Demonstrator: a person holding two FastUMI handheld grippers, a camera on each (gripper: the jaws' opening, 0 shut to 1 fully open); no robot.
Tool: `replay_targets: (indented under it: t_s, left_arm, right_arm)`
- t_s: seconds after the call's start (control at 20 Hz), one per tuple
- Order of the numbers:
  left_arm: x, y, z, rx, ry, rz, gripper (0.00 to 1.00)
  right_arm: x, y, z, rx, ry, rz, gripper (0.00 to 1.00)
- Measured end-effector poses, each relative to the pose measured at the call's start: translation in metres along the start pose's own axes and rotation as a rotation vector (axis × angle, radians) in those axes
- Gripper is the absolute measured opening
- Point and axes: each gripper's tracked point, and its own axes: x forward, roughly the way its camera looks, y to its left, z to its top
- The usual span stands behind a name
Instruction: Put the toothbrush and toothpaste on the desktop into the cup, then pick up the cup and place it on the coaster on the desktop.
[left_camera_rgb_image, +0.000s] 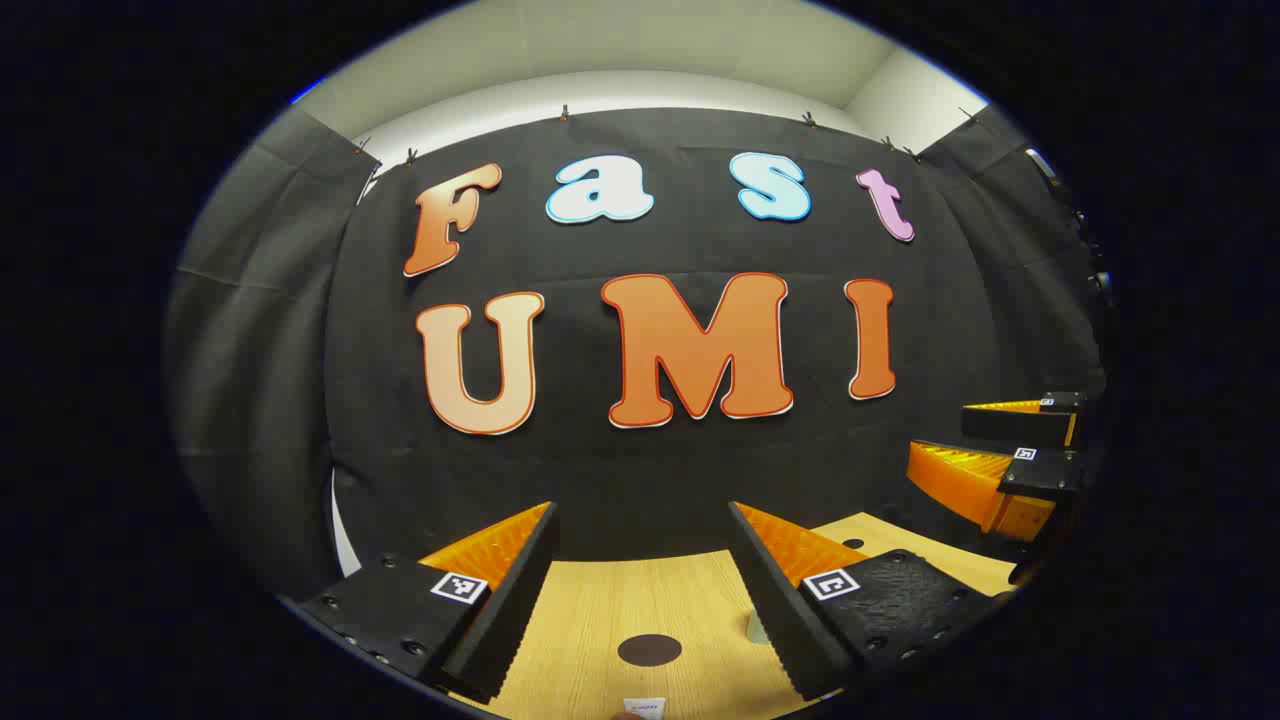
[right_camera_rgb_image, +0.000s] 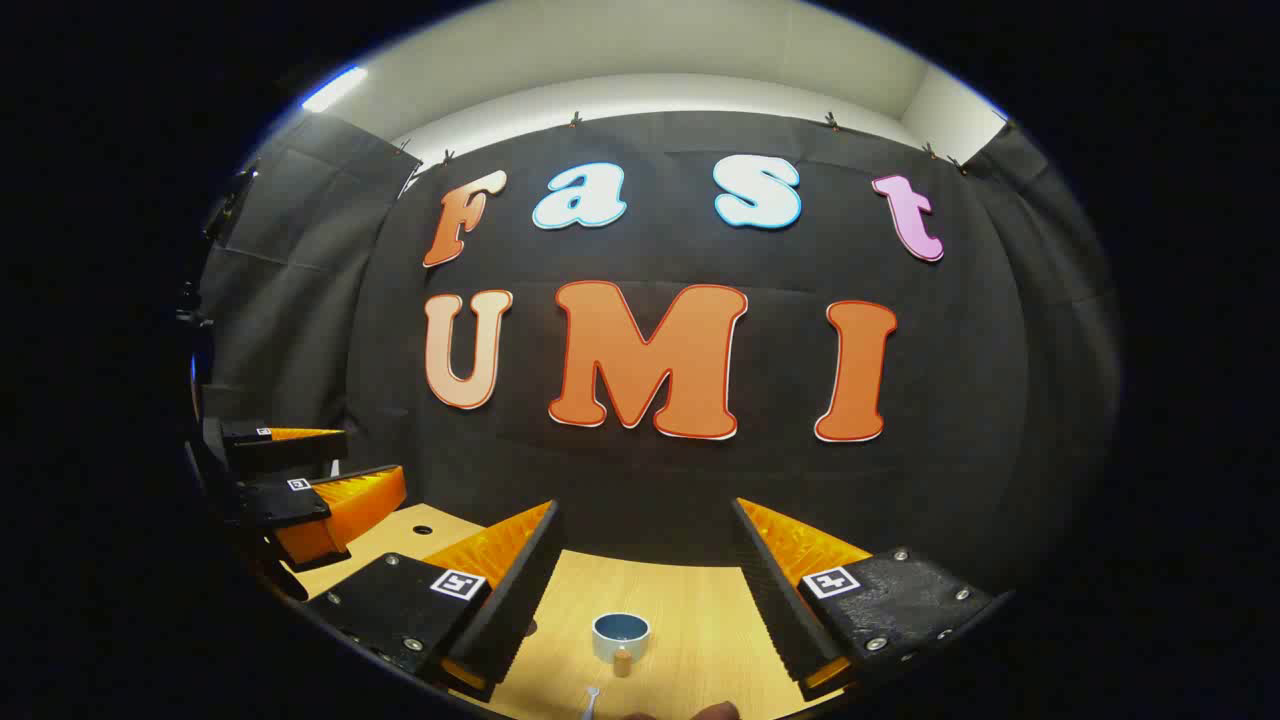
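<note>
On the desktop (right_camera_rgb_image: 690, 610): 1 cup (right_camera_rgb_image: 621, 636), 1 coaster (left_camera_rgb_image: 649, 650).

You have a light wooden desktop (right_camera_rgb_image: 690, 620) running up to the booth's black cloth wall at its far edge. On it, in the right gripper view, a cup (right_camera_rgb_image: 621, 634) stands upright, with a small tan cylinder (right_camera_rgb_image: 622, 662) touching its near side. In the left gripper view, a dark round coaster (left_camera_rgb_image: 649, 650) lies flat on the wood, and nearer you a white item (left_camera_rgb_image: 644, 707) lies partly cut off.
</note>
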Motion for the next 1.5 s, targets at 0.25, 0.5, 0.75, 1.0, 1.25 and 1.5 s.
replay_targets:
  t_s: [0.25,0.5,0.75,1.0,1.25,1.5]
  left_arm:
    - [0.003,-0.001,-0.002,-0.003,0.007,0.029,1.0]
    - [0.007,-0.003,0.005,0.013,-0.009,0.045,0.98]
    - [0.007,-0.006,0.004,0.017,-0.006,0.05,0.98]
    - [0.007,-0.005,0.009,0.028,-0.014,0.055,0.98]
    - [0.003,-0.001,0.009,0.024,-0.014,0.063,1.0]
    - [-0.006,0.011,0.0,0.018,0.014,0.096,0.98]
  right_arm:
    - [0.009,0.004,-0.001,0.006,-0.007,0.038,0.99]
    - [0.016,0.005,-0.003,0.019,-0.011,0.055,0.99]
    - [0.02,0.008,-0.01,0.006,-0.001,0.059,0.99]
    - [0.019,0.008,-0.017,0.001,0.015,0.054,0.99]
    - [0.018,0.008,-0.036,0.01,0.068,0.059,1.0]
    - [0.018,0.014,-0.057,-0.013,0.118,0.082,0.99]
